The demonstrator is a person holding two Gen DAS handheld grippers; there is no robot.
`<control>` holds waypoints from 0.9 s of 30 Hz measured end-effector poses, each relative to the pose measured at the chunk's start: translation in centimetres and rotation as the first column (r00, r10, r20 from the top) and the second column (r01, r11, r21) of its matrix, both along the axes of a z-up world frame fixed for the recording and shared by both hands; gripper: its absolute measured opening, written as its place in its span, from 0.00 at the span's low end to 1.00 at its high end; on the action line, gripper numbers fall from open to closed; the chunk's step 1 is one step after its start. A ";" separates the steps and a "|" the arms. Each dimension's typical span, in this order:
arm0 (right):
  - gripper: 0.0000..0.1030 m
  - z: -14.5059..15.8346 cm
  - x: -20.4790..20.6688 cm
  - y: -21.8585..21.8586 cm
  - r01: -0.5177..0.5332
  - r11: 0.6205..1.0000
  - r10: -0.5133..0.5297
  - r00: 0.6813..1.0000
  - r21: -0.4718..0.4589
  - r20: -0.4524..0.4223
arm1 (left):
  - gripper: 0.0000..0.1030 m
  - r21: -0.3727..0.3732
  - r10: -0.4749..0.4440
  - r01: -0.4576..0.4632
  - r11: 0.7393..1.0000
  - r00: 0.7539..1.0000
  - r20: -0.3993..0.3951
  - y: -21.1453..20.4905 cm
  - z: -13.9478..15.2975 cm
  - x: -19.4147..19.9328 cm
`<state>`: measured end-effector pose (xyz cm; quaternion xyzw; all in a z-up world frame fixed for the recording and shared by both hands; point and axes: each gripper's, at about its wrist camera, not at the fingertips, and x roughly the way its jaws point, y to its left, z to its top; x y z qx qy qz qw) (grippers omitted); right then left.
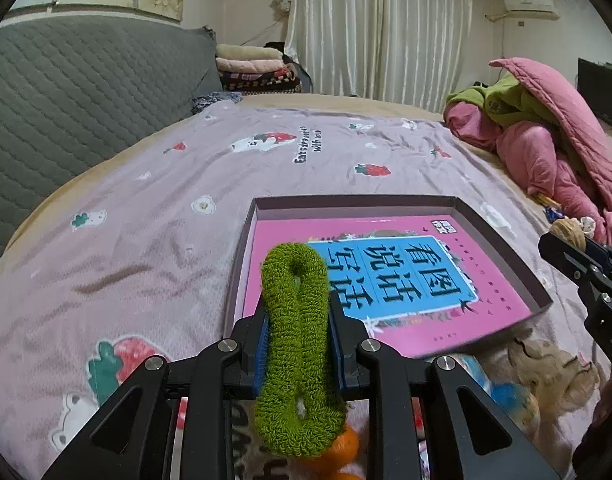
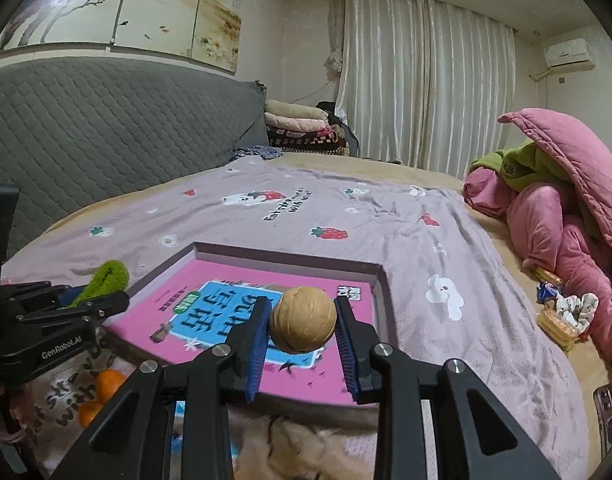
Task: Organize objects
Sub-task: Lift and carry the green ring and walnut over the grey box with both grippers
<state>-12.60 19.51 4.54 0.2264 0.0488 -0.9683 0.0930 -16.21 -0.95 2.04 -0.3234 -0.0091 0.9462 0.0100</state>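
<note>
- Left gripper: jaws pinch a green scrunchie, which stands upright between the pads.
- Right gripper: jaws pinch a walnut.
- Tray: lies just ahead of both grippers and holds a pink book.
- Oranges: lie below the left gripper.

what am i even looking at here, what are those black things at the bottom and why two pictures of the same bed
Those black things are hand-held claws, one in each of a person's hands, each with a fisheye camera looking along its fingers. So one picture is from the left claw, the other from the right claw. The left one is shut on a green fuzzy loop; the right one grips a walnut. On the bedspread lies a shallow box holding a pink book, with oranges nearby.
</note>
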 end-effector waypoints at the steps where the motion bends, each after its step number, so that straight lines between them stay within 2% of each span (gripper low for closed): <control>1: 0.31 0.0 -0.4 0.1 0.001 1.000 -0.001 1.000 0.001 0.004 | 0.24 -0.002 0.001 -0.001 1.000 1.000 0.000 0.0 0.0 -0.3; 11: 0.31 -1.1 -3.7 0.5 -0.018 1.000 0.016 0.998 0.024 0.062 | 0.24 -0.009 0.004 -0.004 1.000 0.999 0.046 0.4 -1.1 -3.4; 21: 0.31 -3.7 -6.5 0.6 -0.041 0.997 0.029 0.982 0.060 0.186 | 0.25 -0.049 -0.018 0.026 0.998 0.987 0.162 1.1 -3.2 -6.2; 27: 0.31 -5.0 -7.2 1.0 -0.033 0.998 0.017 0.970 0.060 0.242 | 0.25 -0.027 -0.034 0.041 0.999 0.977 0.211 1.0 -4.1 -7.0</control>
